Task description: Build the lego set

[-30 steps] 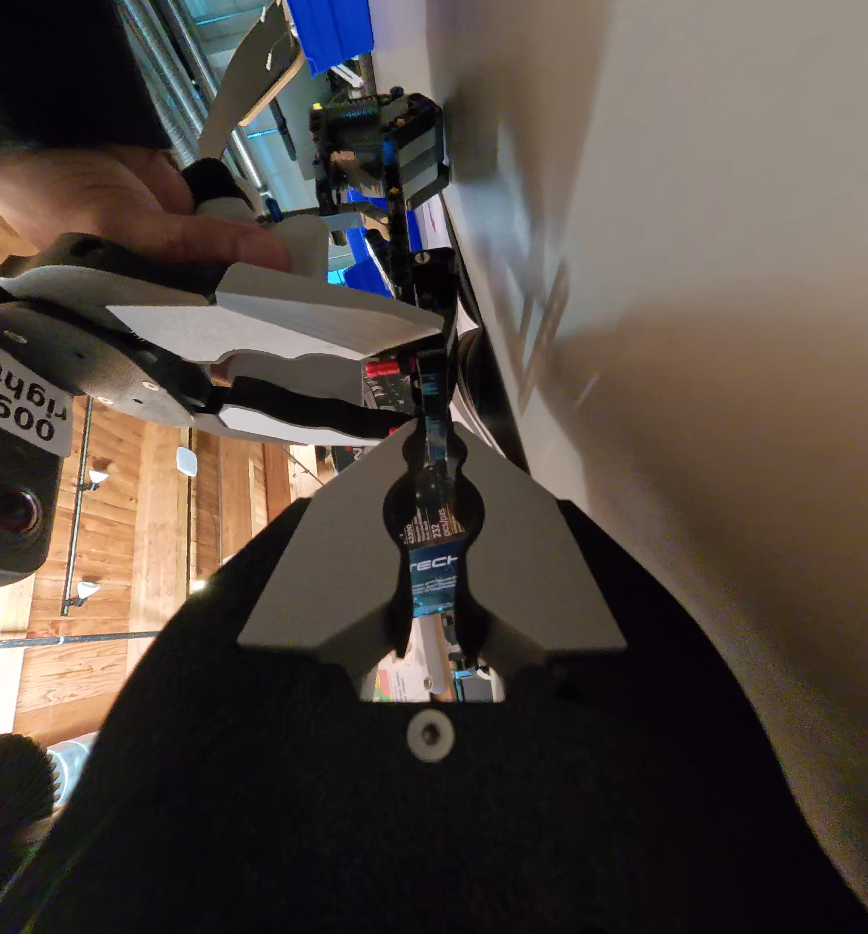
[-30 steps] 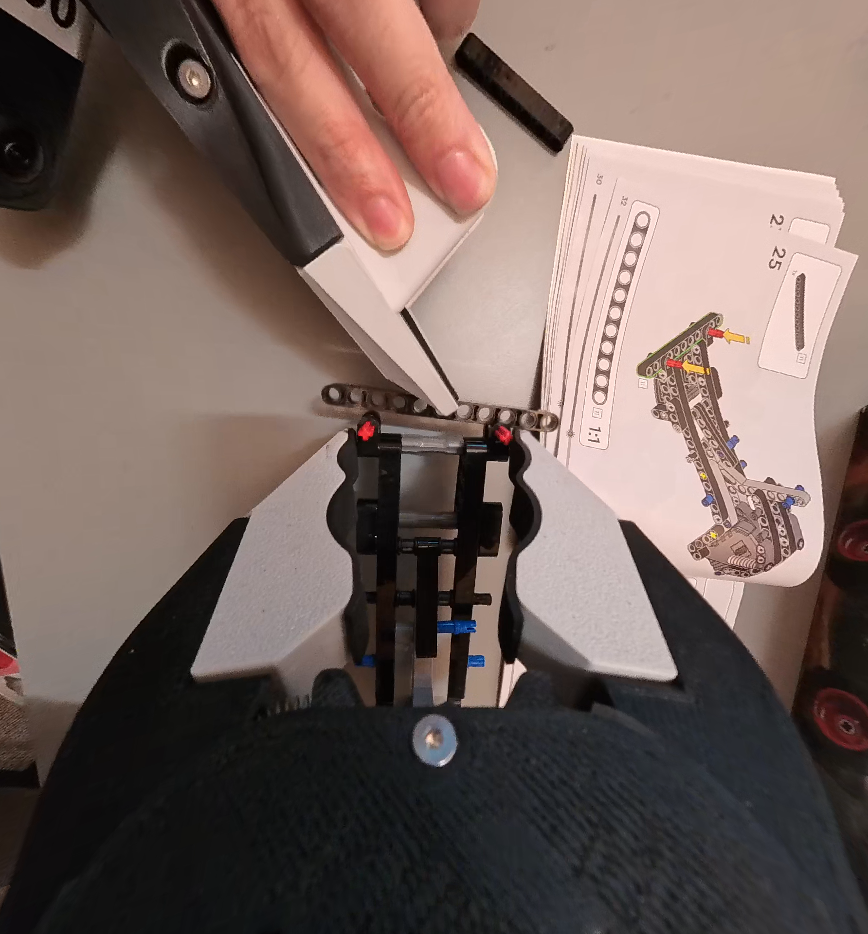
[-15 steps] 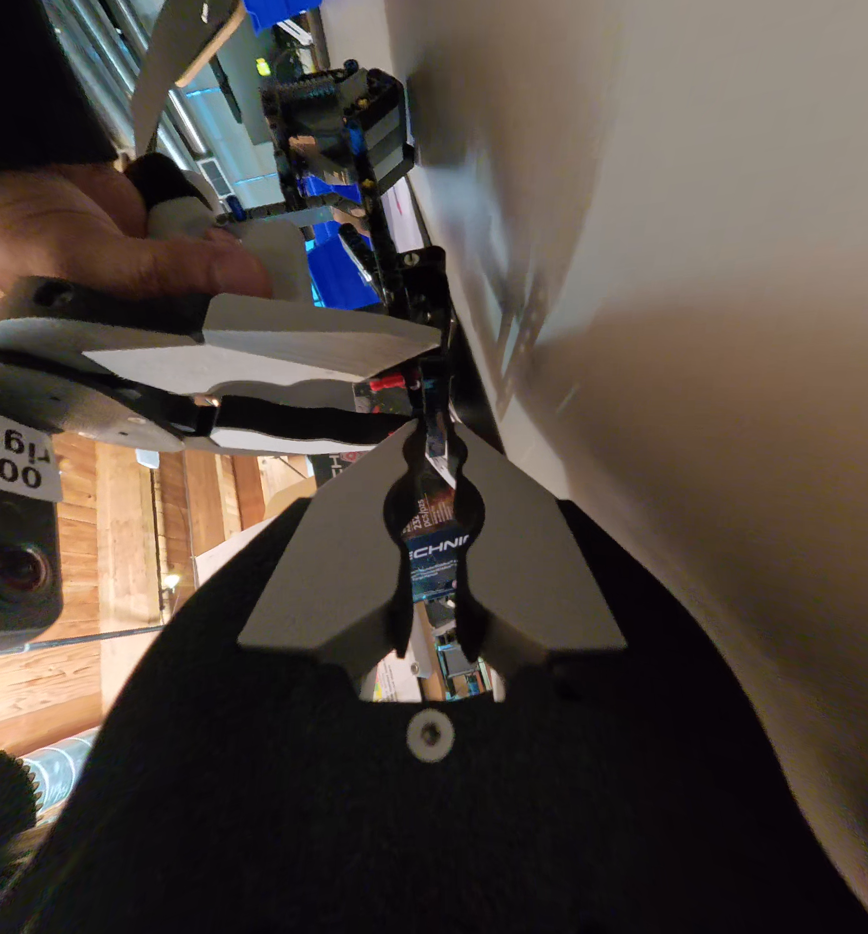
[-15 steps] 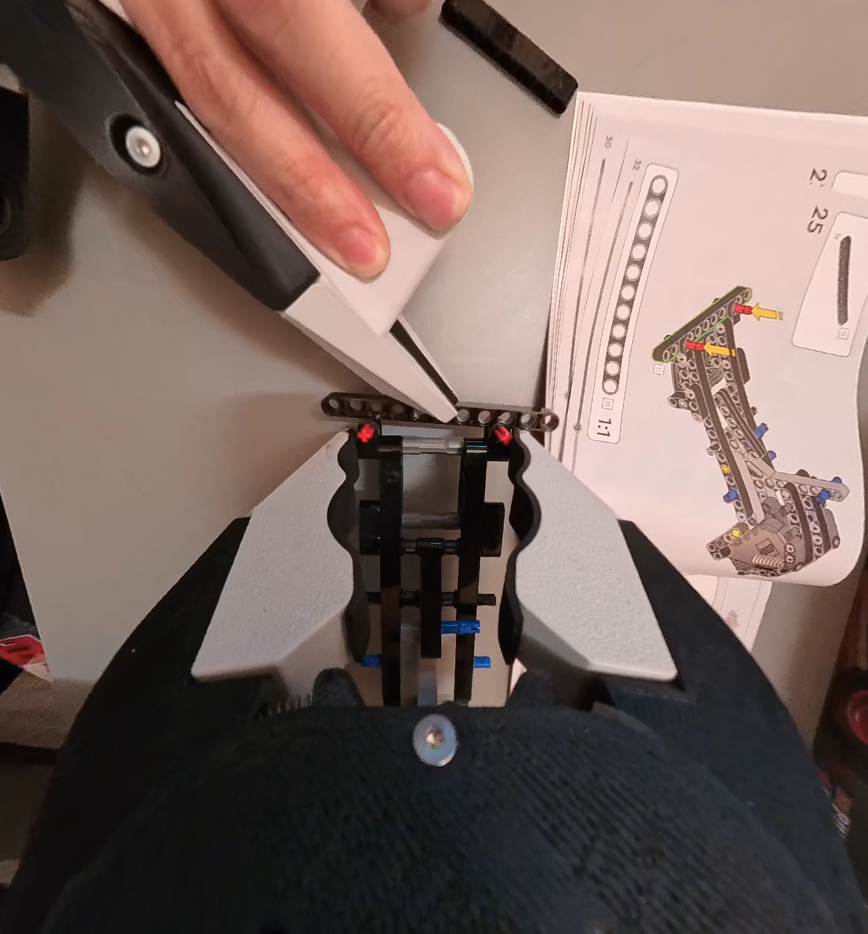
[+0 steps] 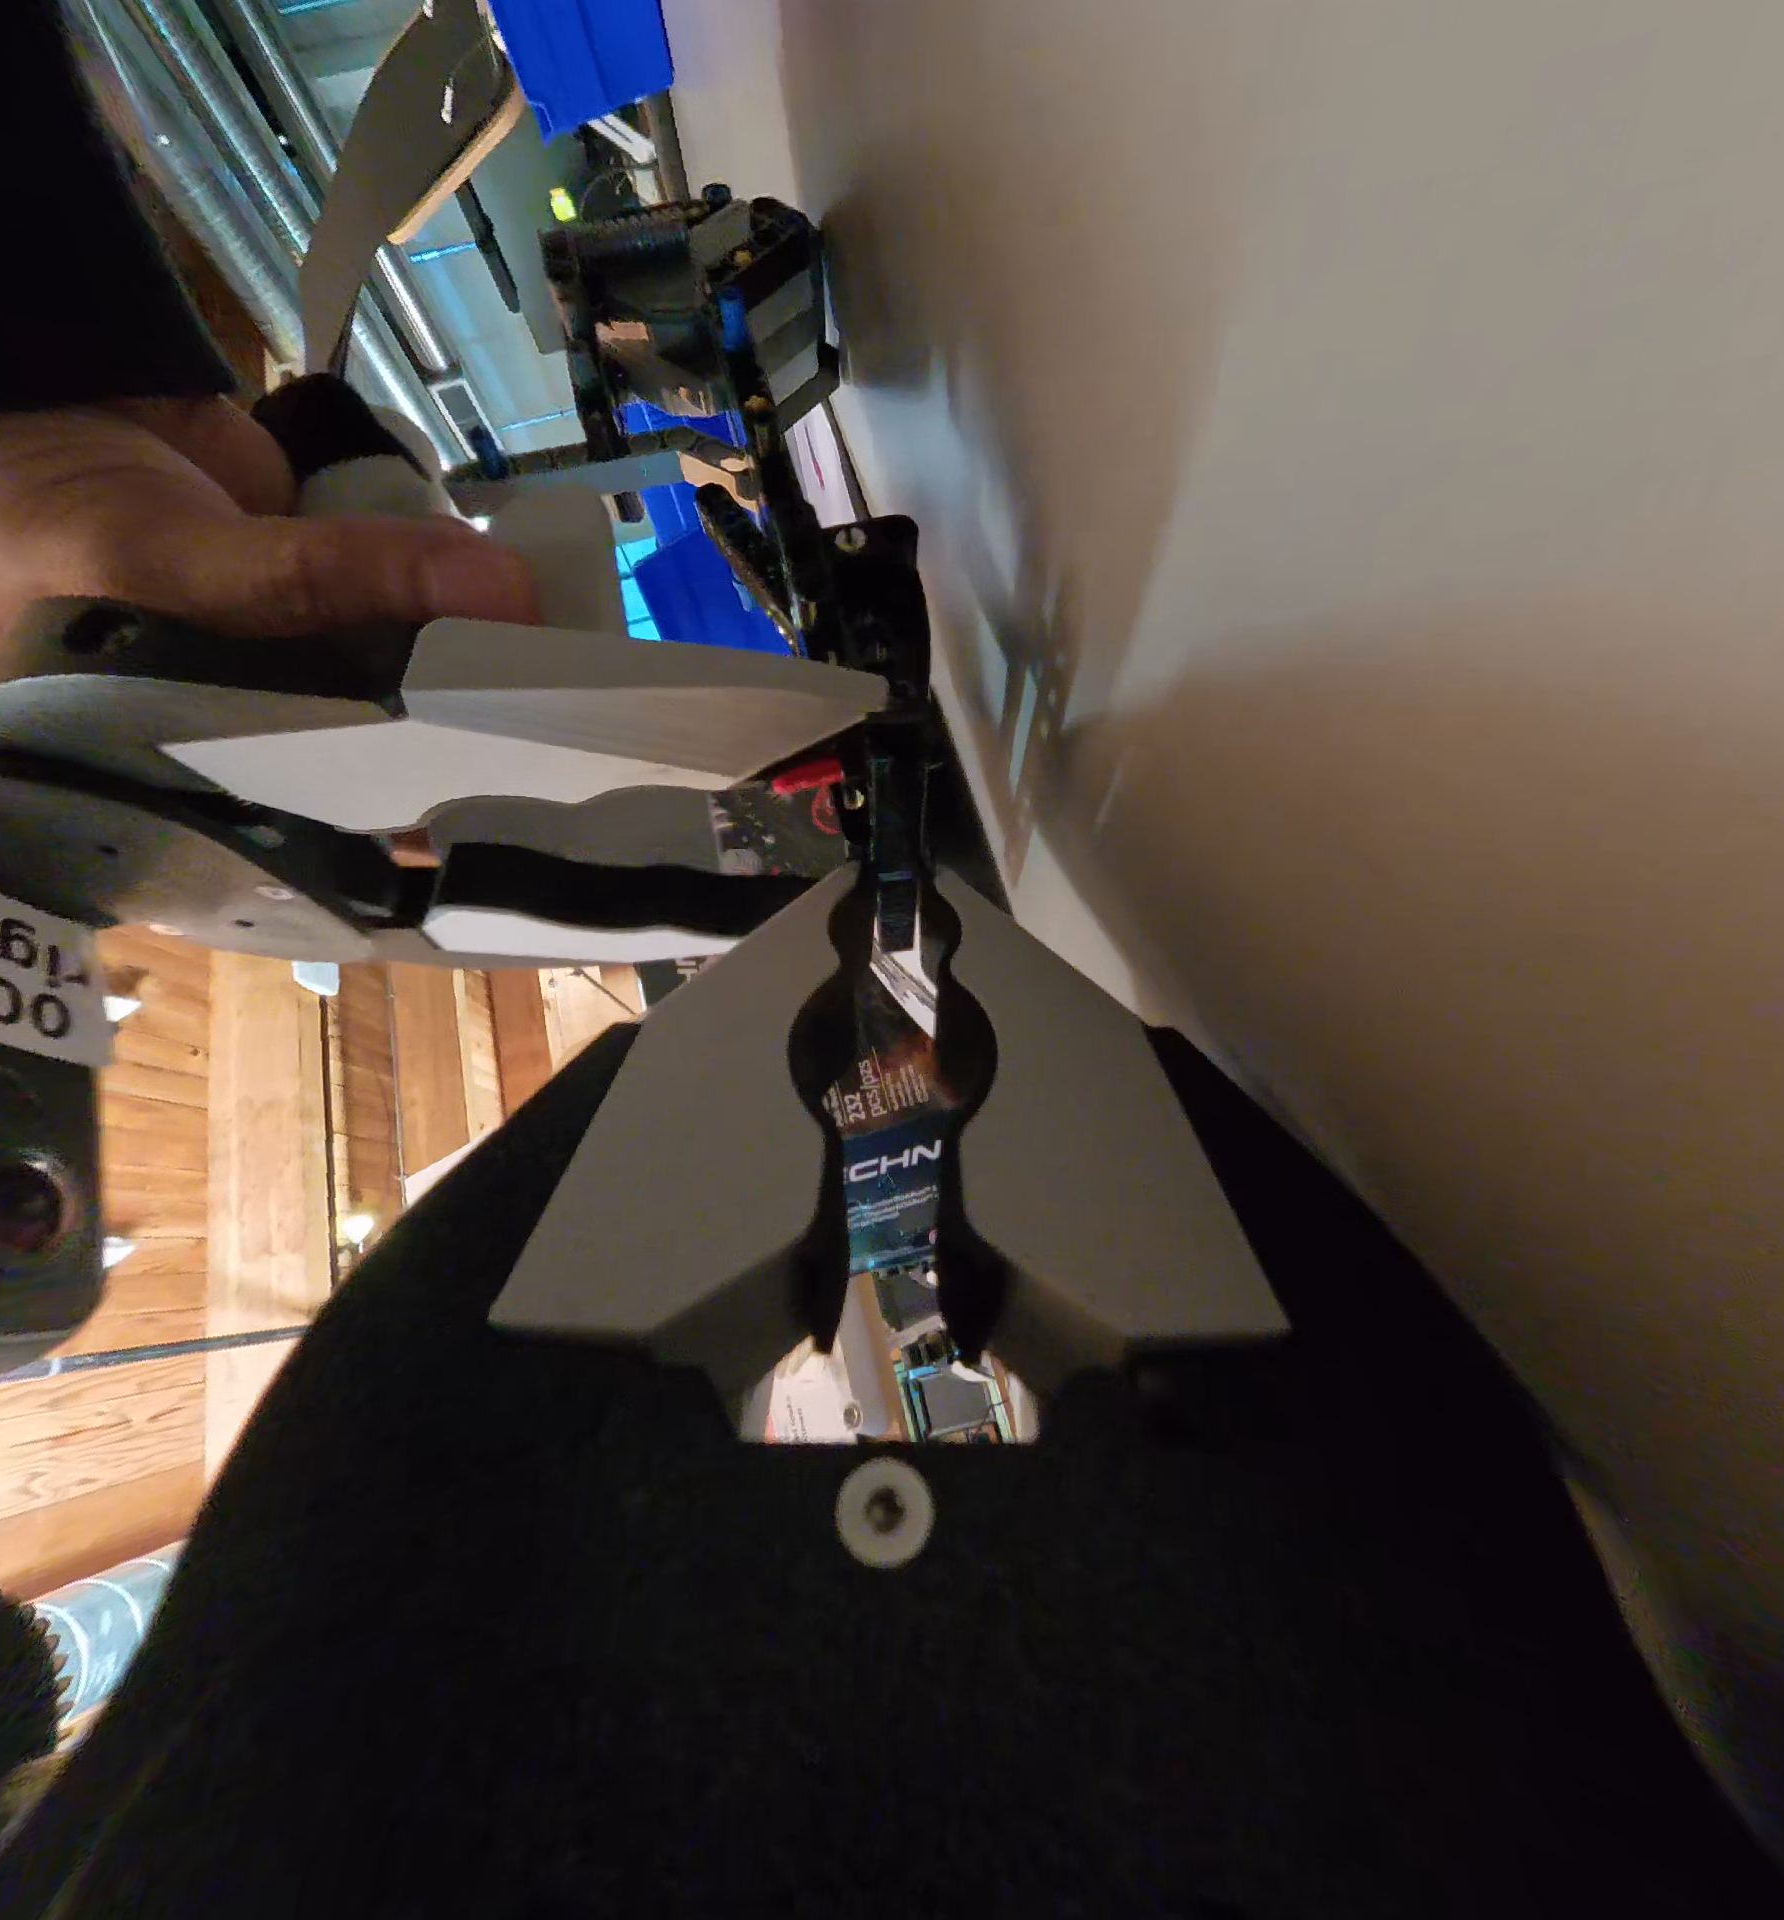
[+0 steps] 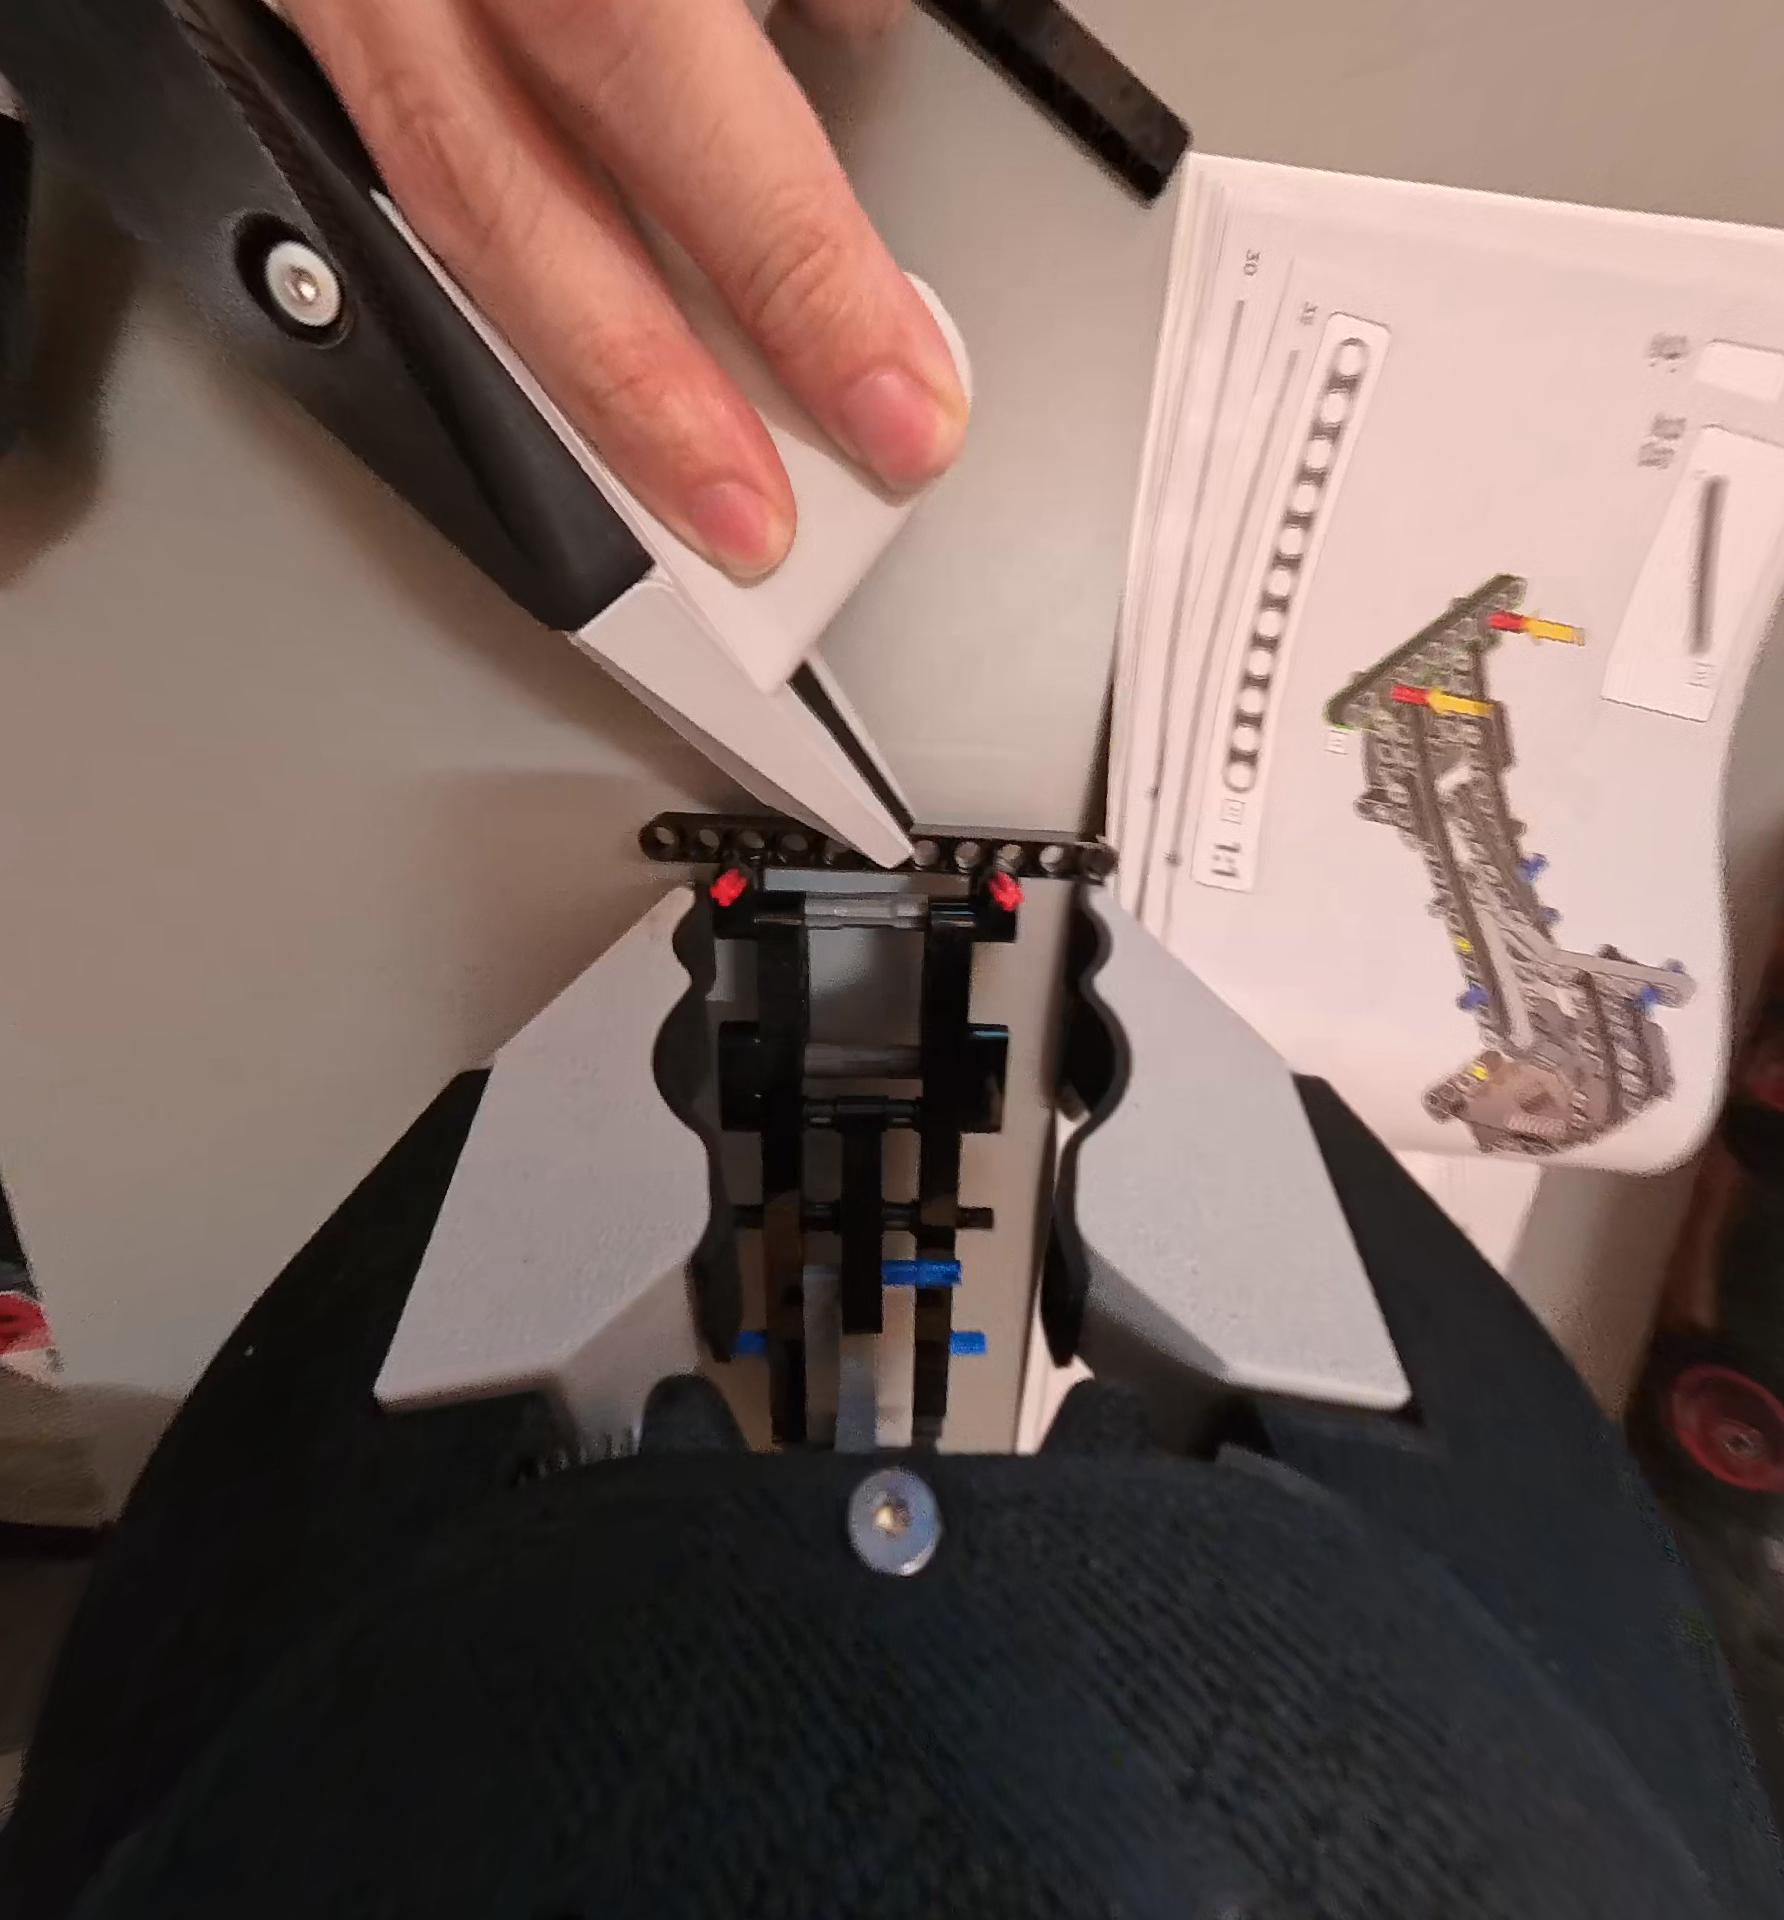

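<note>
Two red pins [image 6: 727,888] [image 6: 1002,891] at the front of the black chassis frame [image 6: 779,1039] now meet the long black beam [image 6: 1013,857]. A second ago the beam hung a little clear of them and slightly askew; now it lies level across both pin tips. It looks lined up for pressing on, though I cannot tell whether the pins have entered the holes.

The left tongs [image 6: 893,847] pinch the beam near its middle, fingers nearly pressed together with only the thin bar between them. The left wrist view shows the same grip edge-on. A hand [image 6: 607,208] rests on top of the left tongs.

The right tongs [image 6: 877,914] bracket the frame, which lies on the grey counter [image 6: 244,779]. The frame has slid a touch toward their left finger. A strip of counter now shows beside the right finger, so I cannot tell whether they still clamp it. If they are slack, the frame may skid back when the beam is pushed.

Counted in the right wrist view:
- one beam
- one frame
- two red pins
- three blue pin ends [image 6: 919,1270] further back on the frame
- one open instruction booklet [image 6: 1490,416] to the right, its edge just beside the beam's end
</note>
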